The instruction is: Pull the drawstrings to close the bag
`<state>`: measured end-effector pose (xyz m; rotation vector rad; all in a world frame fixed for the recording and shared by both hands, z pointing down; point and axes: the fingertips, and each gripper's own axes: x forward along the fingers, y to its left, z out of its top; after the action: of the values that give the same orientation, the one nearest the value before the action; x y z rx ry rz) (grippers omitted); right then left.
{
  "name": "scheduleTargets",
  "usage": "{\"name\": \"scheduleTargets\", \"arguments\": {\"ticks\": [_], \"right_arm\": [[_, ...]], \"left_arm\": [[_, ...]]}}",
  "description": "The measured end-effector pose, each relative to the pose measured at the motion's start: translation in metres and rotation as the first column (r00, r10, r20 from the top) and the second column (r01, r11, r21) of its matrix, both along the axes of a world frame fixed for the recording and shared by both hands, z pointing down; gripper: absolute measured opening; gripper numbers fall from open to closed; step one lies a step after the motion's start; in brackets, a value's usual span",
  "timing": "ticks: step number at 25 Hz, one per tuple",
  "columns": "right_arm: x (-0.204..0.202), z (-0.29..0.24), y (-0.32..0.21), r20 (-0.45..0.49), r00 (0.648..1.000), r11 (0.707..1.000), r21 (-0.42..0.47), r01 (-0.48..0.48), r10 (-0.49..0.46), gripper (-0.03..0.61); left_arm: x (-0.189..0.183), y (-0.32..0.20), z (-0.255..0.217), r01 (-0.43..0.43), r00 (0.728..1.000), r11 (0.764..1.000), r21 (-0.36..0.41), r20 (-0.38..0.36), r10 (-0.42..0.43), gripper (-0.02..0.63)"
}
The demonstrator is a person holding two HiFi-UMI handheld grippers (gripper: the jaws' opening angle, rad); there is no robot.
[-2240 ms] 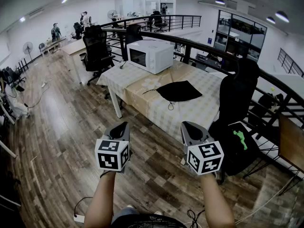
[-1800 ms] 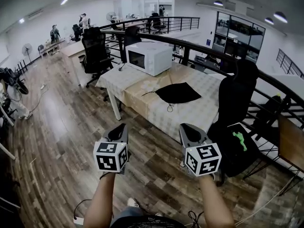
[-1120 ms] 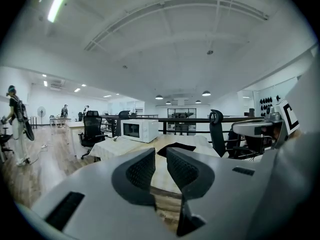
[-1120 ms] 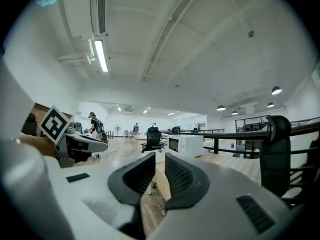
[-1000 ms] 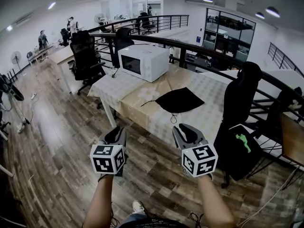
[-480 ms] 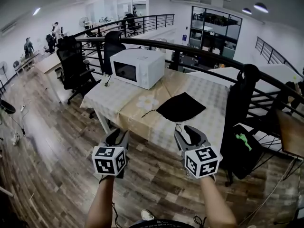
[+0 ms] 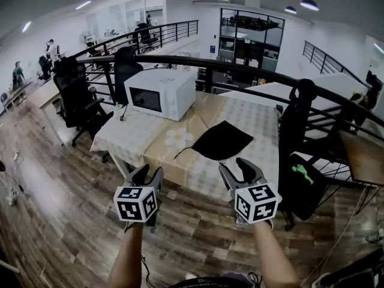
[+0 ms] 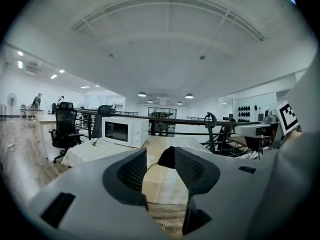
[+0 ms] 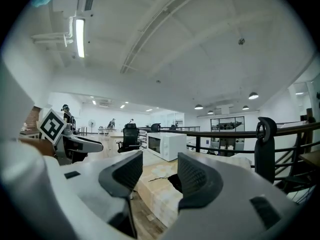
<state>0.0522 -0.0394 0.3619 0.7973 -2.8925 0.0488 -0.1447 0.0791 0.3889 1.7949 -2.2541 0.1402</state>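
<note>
The black bag [image 7: 223, 140] lay flat on the table [image 7: 258, 122], at 4 o'clock from the microwave [image 7: 161, 93]. The left gripper [image 7: 148, 174] and the right gripper [image 7: 235, 167] were at 8 and 6 o'clock from the bag. Their jaws had just been opening and stood wide, with nothing between them.
</note>
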Motion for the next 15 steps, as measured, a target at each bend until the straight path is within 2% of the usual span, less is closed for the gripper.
{"name": "scheduleTargets", "arguments": {"ticks": [15], "right_arm": [[-0.010,0.003,-0.023,0.013,0.998,0.998,-0.016,-0.062,0.062,0.209]], "left_arm": [[-0.010,-0.031,0.005,-0.068,0.998,0.998,0.004,0.012,0.068,0.176]]}}
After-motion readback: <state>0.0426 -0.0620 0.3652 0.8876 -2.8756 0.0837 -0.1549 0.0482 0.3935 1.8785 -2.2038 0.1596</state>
